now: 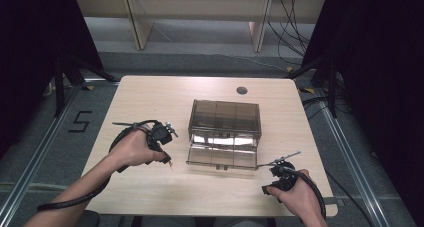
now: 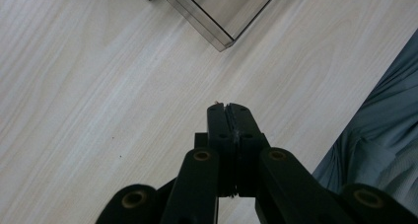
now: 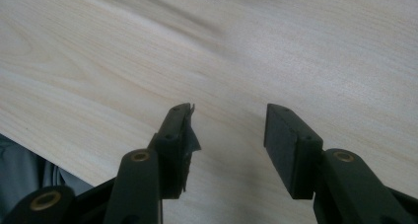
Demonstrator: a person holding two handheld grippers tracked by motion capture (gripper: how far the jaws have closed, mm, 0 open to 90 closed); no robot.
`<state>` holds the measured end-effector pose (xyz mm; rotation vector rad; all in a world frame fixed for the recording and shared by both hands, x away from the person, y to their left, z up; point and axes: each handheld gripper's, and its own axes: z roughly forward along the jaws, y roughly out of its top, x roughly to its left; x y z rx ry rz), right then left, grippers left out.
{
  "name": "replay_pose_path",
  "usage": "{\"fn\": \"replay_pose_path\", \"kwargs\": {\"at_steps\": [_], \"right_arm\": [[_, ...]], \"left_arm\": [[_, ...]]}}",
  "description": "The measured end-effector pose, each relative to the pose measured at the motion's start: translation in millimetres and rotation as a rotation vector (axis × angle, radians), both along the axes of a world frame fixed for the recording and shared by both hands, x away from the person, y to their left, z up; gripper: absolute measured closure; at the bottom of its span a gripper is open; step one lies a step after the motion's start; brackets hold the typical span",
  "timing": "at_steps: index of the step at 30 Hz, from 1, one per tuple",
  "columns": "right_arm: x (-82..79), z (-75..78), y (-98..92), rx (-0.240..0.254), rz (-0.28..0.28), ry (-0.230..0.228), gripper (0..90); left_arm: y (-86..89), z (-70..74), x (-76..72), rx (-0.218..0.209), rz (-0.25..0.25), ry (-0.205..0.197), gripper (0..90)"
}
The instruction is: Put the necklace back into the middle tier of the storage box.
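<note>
left gripper (image 2: 229,105) jaws pressed together, empty; right gripper (image 3: 227,118) jaws apart; high view shows open box (image 1: 224,132).

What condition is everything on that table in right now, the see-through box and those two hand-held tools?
Box: lid open, folded down in front, inside looks empty.
Left tool: shut, holding nothing, above bare table.
Right tool: open, nothing between its jaws.
</note>
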<state>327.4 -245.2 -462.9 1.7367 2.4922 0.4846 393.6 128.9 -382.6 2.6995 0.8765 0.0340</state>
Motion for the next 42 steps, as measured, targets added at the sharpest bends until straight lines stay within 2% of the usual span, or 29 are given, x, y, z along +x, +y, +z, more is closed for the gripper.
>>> {"fn": "replay_pose_path", "kwargs": {"at_steps": [9,10,13,14,20,25,26,27,28,29,30,35,42], "right_arm": [[-0.6,-0.3,-0.7,0.008,-0.016,0.004,54.0],[-0.5,-1.4,-1.7,-0.004,-0.006,-0.008,54.1],[-1.2,-1.0,-1.8,0.020,0.001,-0.013,54.4],[-0.9,-1.3,-2.2,0.007,-0.010,-0.020,54.6],[-3.3,1.0,-5.7,0.038,-0.037,-0.073,56.5],[-4.8,-0.4,-7.2,0.037,-0.046,-0.086,59.6],[-5.2,-0.8,-8.3,0.004,-0.044,-0.106,61.9],[-6.0,0.2,-6.4,0.029,-0.054,-0.101,62.6],[-6.0,0.2,-6.4,0.029,-0.054,-0.101,62.6],[-6.6,0.7,-7.4,0.009,-0.031,-0.111,64.3],[-6.6,0.7,-7.4,0.009,-0.031,-0.111,64.3],[-9.8,0.9,-2.1,-0.022,-0.062,-0.111,73.6],[-11.4,4.0,-0.2,-0.015,-0.075,-0.115,77.5]], "left_arm": [[-3.6,5.7,3.9,-0.008,0.003,-0.006,88.4],[-4.2,6.3,4.1,-0.012,0.005,-0.008,88.4],[-5.4,7.8,5.5,-0.011,0.002,-0.007,88.3],[-6.1,8.4,5.8,-0.010,0.007,-0.004,88.3],[-7.4,11.0,8.2,-0.017,0.012,-0.006,88.4],[-7.8,13.2,9.9,-0.020,0.014,-0.003,88.3],[-8.0,14.1,10.1,-0.017,0.014,-0.001,88.3],[-8.4,14.8,10.3,-0.020,0.019,0.002,88.4],[-8.4,14.8,10.3,-0.020,0.019,0.002,88.4],[-8.8,15.7,11.0,-0.021,0.018,0.003,88.4],[-8.8,15.7,11.0,-0.021,0.018,0.003,88.4],[-11.4,17.3,11.8,-0.024,0.018,0.003,88.3],[-14.9,20.2,13.1,-0.026,0.021,0.005,88.3]]}}
